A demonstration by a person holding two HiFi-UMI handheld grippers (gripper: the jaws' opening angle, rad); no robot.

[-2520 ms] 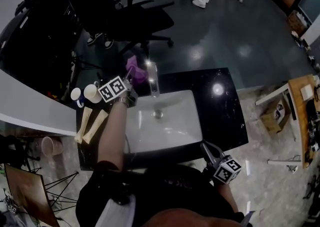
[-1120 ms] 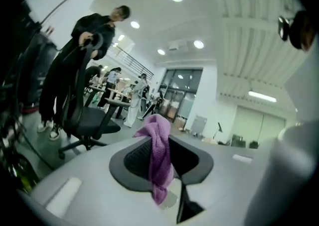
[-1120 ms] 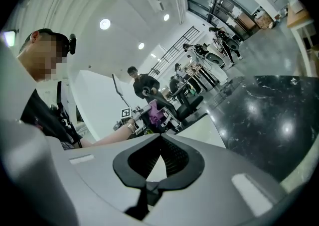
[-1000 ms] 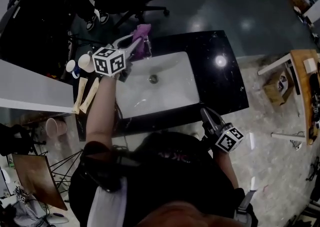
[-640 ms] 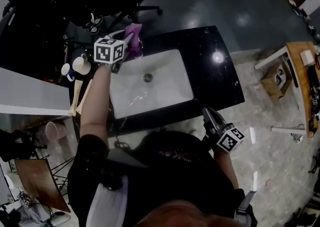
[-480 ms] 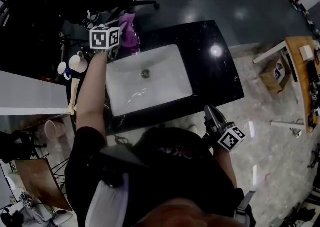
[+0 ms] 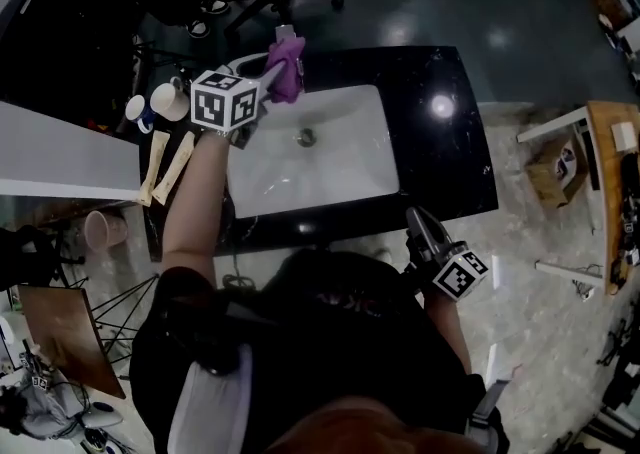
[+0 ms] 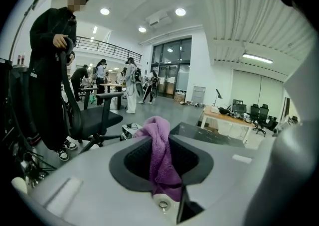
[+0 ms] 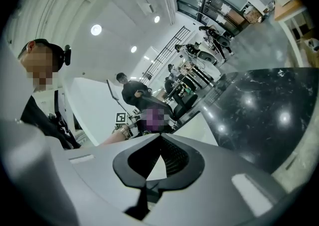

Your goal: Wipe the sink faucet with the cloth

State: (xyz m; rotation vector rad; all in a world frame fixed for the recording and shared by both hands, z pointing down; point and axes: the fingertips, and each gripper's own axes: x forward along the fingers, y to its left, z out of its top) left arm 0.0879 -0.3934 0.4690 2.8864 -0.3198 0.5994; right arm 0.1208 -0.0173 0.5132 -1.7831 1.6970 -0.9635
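Black counter (image 7: pixel 440 157): inset white sink (image 7: pixel 345 170), two cups (image 7: pixel 170 100).

An open-plan office-lab — swivel chairs (image 8: pixel 94 120), desks (image 8: pixel 227 116), ceiling lights (image 8: pixel 180 12) — with a freestanding sink counter (image 7: pixel 445 167) mid-floor.

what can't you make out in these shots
- Faucet: head view, hidden behind the purple cloth and left tongs, so contact with it is unclear.
- Faucet: left gripper view, not visible; the gripped purple cloth fills the middle.
- Two cups: head view, too small to see contents.
- Right tongs: head view, too dark to read; right gripper view shows them shut.
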